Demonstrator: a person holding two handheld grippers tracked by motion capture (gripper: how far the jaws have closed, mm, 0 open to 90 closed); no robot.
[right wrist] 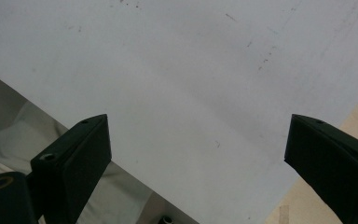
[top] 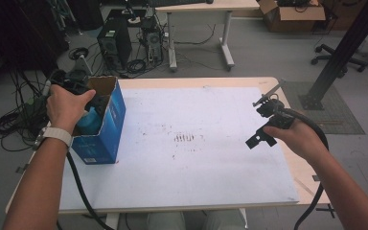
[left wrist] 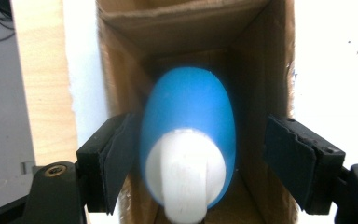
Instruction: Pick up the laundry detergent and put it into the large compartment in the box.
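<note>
Left gripper in the high view sits at the open top of one blue cardboard box, the person's left hand wrapped around it. Box stands upright at the left edge of the worktop, on the white sheet. One blue bottle is visible inside the box, just under the hand. Right gripper is held above the right side of the sheet by the right hand, well apart from the box, with nothing between its jaws. One watch on the left wrist. Two cables: one trails down from the left gripper, one loops off the right.

Left gripper view: looking down into the box, brown inside walls. One blue bottle with a white cap stands between the two jaws. Left gripper is released: jaws spread, a clear gap on the right side of the bottle, left jaw close to it but contact can't be told because the bottle is blurred.

Right gripper view: right gripper wide apart, empty, two jaws over the bare white sheet. Wooden worktop edge at the lower right.
</note>
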